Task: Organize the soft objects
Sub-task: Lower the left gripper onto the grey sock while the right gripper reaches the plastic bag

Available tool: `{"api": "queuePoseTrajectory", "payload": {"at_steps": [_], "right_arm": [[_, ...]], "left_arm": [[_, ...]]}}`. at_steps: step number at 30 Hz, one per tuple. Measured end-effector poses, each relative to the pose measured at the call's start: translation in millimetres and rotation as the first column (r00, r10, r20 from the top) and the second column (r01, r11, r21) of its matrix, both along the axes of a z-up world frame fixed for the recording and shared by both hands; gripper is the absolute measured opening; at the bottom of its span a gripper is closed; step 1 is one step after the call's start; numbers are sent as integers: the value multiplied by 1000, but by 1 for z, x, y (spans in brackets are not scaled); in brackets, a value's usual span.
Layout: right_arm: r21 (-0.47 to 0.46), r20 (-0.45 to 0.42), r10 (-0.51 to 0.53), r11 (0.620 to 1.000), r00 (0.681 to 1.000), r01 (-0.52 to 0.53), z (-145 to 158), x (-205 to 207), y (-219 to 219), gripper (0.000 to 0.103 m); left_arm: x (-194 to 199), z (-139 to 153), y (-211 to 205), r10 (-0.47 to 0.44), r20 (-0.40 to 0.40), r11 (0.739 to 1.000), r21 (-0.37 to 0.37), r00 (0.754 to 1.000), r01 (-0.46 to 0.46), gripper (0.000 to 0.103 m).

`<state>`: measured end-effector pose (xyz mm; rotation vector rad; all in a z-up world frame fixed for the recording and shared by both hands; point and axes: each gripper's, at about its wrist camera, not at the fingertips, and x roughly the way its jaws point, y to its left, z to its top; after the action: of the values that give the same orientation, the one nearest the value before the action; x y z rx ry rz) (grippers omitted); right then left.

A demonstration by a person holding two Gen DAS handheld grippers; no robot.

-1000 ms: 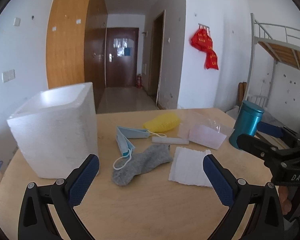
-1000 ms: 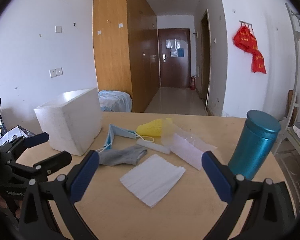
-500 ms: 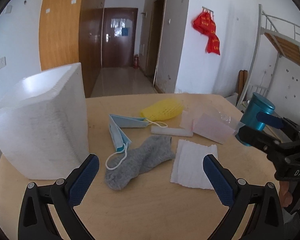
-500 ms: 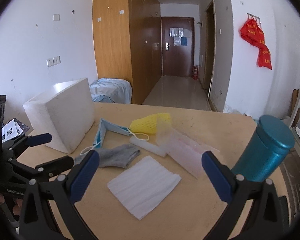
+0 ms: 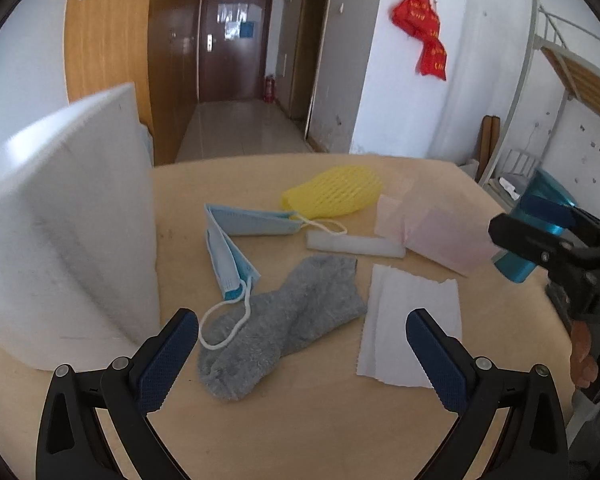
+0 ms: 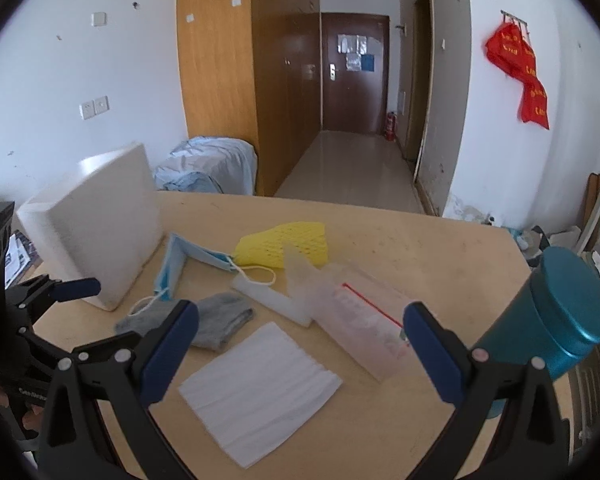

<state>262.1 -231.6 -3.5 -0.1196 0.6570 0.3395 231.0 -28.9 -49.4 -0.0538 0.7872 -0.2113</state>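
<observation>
A grey sock (image 5: 284, 324) (image 6: 220, 320) lies on the wooden table just ahead of my open, empty left gripper (image 5: 300, 356). A blue face mask (image 5: 236, 240) (image 6: 180, 260), a yellow foam net (image 5: 332, 196) (image 6: 288, 244), a white foam strip (image 5: 354, 244) (image 6: 272, 300), a white tissue (image 5: 412, 320) (image 6: 260, 388) and a clear plastic bag (image 5: 436, 232) (image 6: 352, 312) lie around it. My right gripper (image 6: 300, 356) is open and empty above the tissue. It also shows at the right edge of the left wrist view (image 5: 556, 248).
A white foam box (image 5: 60, 232) (image 6: 96, 224) stands at the table's left. A teal canister (image 6: 560, 312) (image 5: 536, 220) stands at the right. A corridor and door lie beyond the table; a bunk bed frame (image 5: 572, 76) stands at the right.
Both grippers have moved forward and lower towards the items, so the sock and tissue look closer. Both stay open. Nothing on the table has moved.
</observation>
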Motion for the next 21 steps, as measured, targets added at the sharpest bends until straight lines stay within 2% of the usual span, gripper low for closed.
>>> {"api": "queuePoseTrajectory", "payload": {"at_steps": [6, 17, 21], "right_arm": [[-42, -10, -6, 999, 1000, 5, -6, 14, 2, 103], [-41, -56, -12, 999, 998, 10, -17, 28, -2, 103], [-60, -78, -18, 998, 997, 13, -24, 33, -2, 102]], "left_arm": [[12, -10, -5, -7, -28, 999, 33, 1000, 8, 103], [27, -26, -1, -6, -110, 1000, 23, 994, 8, 101], [30, -31, -1, -10, -138, 1000, 23, 990, 14, 96]]}}
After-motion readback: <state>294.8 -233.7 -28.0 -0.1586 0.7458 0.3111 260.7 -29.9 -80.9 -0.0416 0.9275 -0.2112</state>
